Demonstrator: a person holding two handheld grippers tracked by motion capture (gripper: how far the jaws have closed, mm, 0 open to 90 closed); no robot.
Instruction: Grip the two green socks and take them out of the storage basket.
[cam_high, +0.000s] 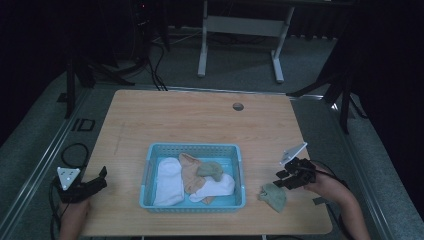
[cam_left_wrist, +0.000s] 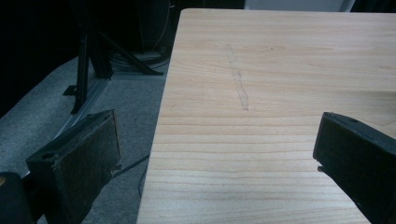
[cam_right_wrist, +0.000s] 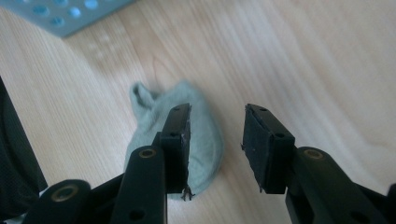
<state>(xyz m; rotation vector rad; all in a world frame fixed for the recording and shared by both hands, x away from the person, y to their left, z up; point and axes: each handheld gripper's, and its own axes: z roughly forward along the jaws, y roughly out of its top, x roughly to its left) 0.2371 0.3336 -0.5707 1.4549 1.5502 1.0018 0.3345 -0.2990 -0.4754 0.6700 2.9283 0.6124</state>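
A light blue basket (cam_high: 149, 165) sits at the near middle of the wooden table (cam_high: 200, 120). It holds a white sock (cam_high: 168, 181), a tan sock (cam_high: 189, 172), a green sock (cam_high: 211, 170) and another white sock (cam_high: 216, 188). A loose green sock (cam_high: 273, 195) (cam_right_wrist: 205, 140) lies on the table right of the basket. My right gripper (cam_high: 281, 179) (cam_right_wrist: 215, 144) hovers just above it, open, with nothing between its jaws. My left gripper (cam_high: 101, 177) (cam_left_wrist: 215, 158) is open over the table's left edge, with nothing between its jaws.
A round cable hole (cam_high: 238, 106) is in the far part of the table. A faint pencil line (cam_left_wrist: 238, 79) marks the wood at the left. A white desk frame (cam_high: 240, 30) and black stands (cam_high: 85, 70) stand on the grey floor around the table.
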